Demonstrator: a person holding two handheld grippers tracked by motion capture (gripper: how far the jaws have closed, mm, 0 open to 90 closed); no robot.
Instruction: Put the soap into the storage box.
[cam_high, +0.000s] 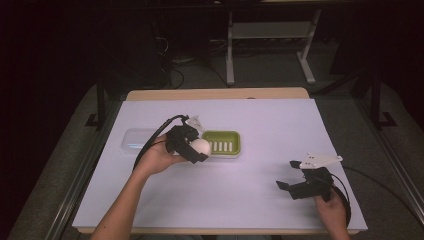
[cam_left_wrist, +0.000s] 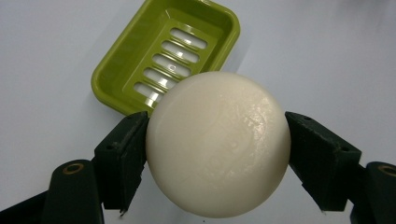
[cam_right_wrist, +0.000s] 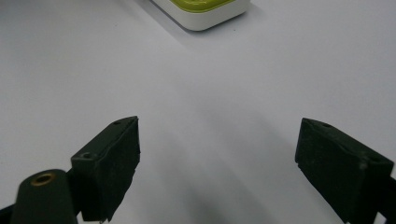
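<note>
A round white bar of soap (cam_high: 201, 146) (cam_left_wrist: 217, 143) is clamped between the black jaws of my left gripper (cam_high: 199, 149) (cam_left_wrist: 217, 149), held above the table just left of a green soap dish (cam_high: 222, 142) (cam_left_wrist: 154, 51). The dish has a slotted floor and nothing lies in it. My right gripper (cam_high: 290, 175) (cam_right_wrist: 219, 168) rests low near the table's front right, open, with bare white surface between its jaws. A corner of the soap dish (cam_right_wrist: 205, 11) appears at the top of the right gripper view.
A clear plastic lid (cam_high: 137, 139) lies on the white table cover (cam_high: 260, 125) left of my left hand. Beyond the table's far wooden edge (cam_high: 215, 94) is a dark floor with white desk legs (cam_high: 230, 50).
</note>
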